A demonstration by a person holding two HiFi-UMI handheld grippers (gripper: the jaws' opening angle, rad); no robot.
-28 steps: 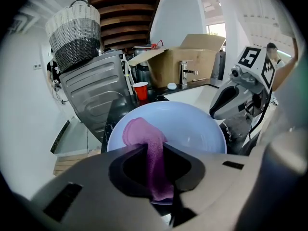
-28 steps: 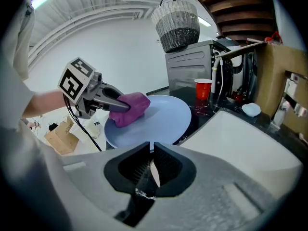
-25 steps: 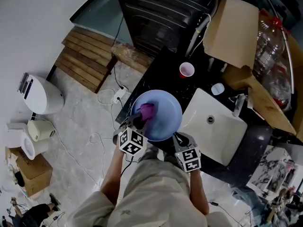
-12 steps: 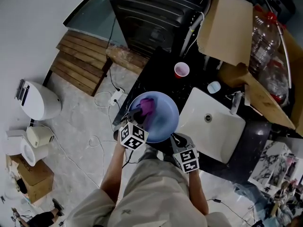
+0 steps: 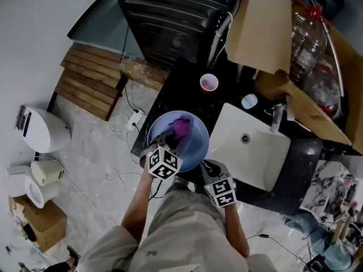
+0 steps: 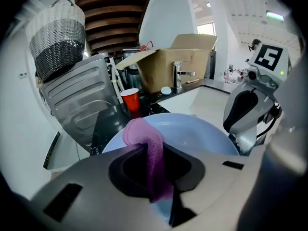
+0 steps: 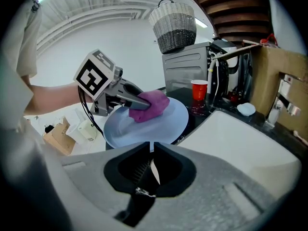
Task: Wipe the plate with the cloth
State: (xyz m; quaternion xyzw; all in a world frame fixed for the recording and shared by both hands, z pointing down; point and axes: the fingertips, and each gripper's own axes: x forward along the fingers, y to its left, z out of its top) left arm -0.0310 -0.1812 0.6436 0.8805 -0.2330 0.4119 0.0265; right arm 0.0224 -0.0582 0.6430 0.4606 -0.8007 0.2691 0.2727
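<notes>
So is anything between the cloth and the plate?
Nothing visible: the purple cloth, clamped in the left gripper, rests against the blue plate, whose near rim the right gripper holds.

Left gripper [image 5: 169, 139], right gripper [image 5: 209, 166]: grey shells, black-white marker cubes [image 5: 164, 163]; beige shirt [image 5: 187, 231]

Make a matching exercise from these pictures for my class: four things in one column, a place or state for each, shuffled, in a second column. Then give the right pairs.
Column one:
1. cloth
2. plate
3. red cup
4. sink

Column two:
A. stands on the dark counter, beyond the plate
B. gripped at its near rim by the right gripper
C. white, set into the counter at the plate's right
D. purple, pinched in the left gripper

Pairs: 1-D, 2-B, 3-A, 4-C
</notes>
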